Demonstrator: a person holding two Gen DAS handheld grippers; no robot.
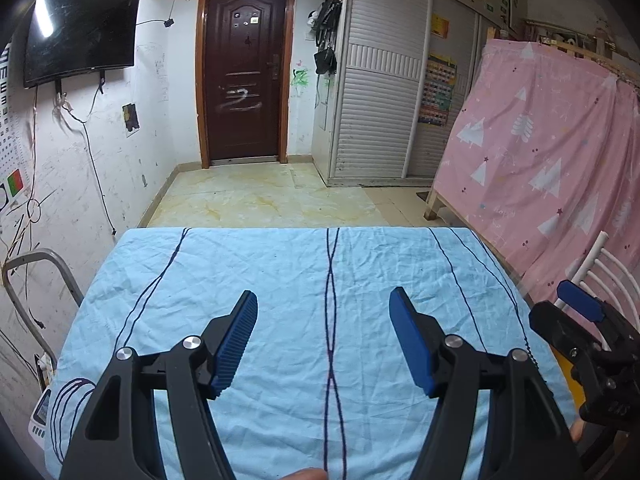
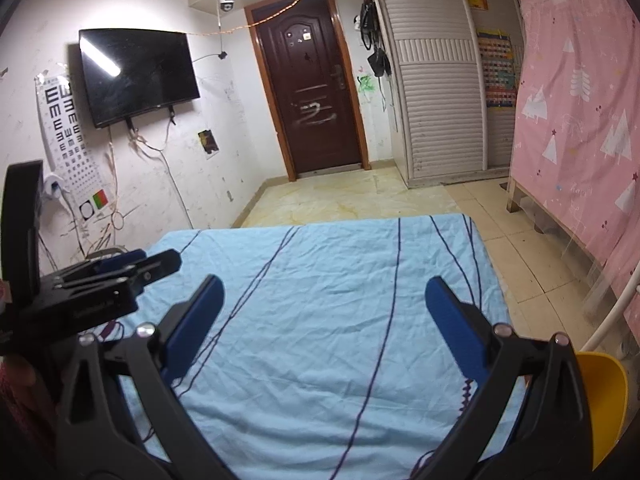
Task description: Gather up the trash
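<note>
My left gripper [image 1: 323, 298] is open and empty above the table with a light blue cloth [image 1: 280, 280]. My right gripper [image 2: 324, 286] is open and empty above the same table [image 2: 340, 264]. The right gripper also shows at the right edge of the left wrist view [image 1: 580, 304]. The left gripper shows at the left of the right wrist view [image 2: 120, 264]. No trash shows on the cloth in either view. A yellow container [image 2: 600, 396] sits at the table's right edge, partly hidden behind my right gripper.
A white chair [image 1: 596, 264] stands right of the table. A bed frame draped in pink cloth [image 1: 552, 152] is at the right. A metal ladder frame [image 1: 36, 280] stands at the left by the wall. Tiled floor [image 1: 260, 196] leads to a brown door [image 1: 244, 72].
</note>
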